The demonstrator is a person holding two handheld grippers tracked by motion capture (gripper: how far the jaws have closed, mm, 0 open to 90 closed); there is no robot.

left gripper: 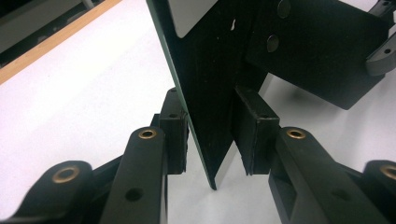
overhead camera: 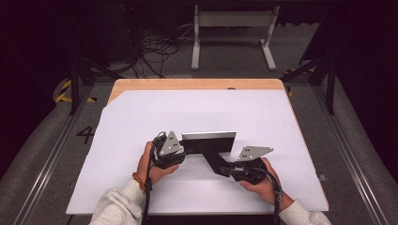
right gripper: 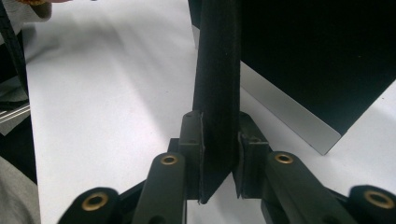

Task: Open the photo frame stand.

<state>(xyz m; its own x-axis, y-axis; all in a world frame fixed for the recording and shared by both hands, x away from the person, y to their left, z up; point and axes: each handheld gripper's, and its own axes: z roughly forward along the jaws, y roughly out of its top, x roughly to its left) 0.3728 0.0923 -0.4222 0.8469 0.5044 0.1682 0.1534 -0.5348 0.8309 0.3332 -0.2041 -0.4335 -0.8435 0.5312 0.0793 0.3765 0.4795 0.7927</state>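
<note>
Both grippers are clamped on one frame (overhead camera: 209,140) standing mid-table (overhead camera: 141,108): left gripper (left gripper: 210,140) on its panel, right gripper (right gripper: 219,154) on its stand (overhead camera: 217,161). Grip should be kept even, the stand swung gently.

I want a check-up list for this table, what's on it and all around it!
Surface: white sheet over a wooden table.
Job's things: a black panel with a silvery face, standing on edge, joined to a black flap.
Clutter: nothing seen.
Grippers: left gripper clamps the panel's edge; right gripper clamps the flap.
Cables: one trails from each gripper along the forearms; loose black cables on the floor beyond.
Surroundings: grey floor, a white frame, dark stands, yellow-black tape.
</note>
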